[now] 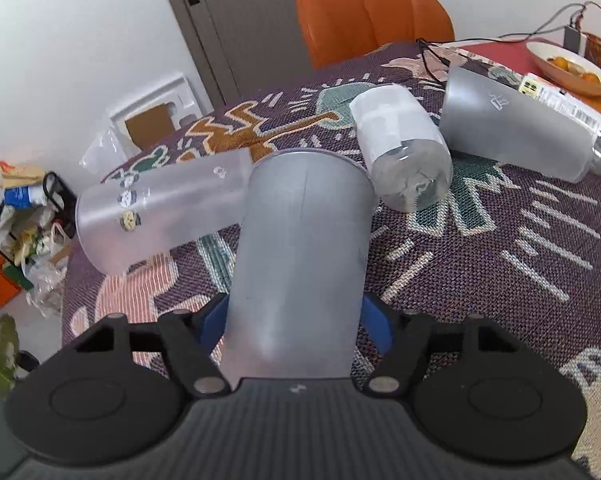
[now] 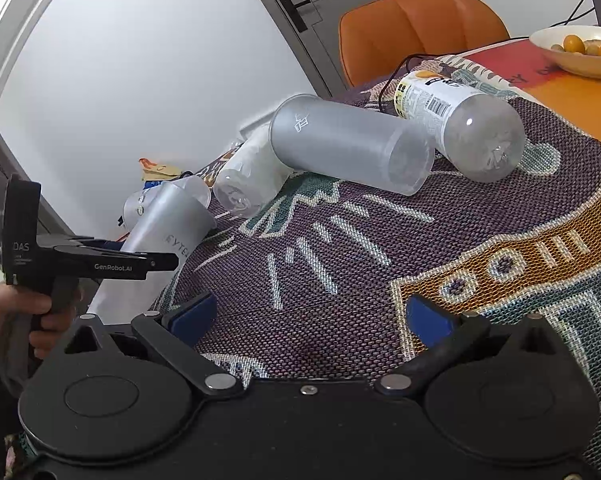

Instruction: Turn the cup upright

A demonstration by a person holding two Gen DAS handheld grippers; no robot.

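Observation:
My left gripper is shut on a frosted grey cup, its blue pads pressed on both sides near one end. The cup points away from me, tilted over the patterned tablecloth. In the right wrist view the same cup leans tilted at the table's left edge, held by the left gripper. My right gripper is open and empty, low over the cloth. A second frosted cup with stickers lies on its side to the left. A third lies on its side farther back.
A clear bottle with a white label lies beside the held cup. Another labelled bottle lies at the back right. A bowl of fruit, cables and an orange chair stand behind. Clutter lies on the floor to the left.

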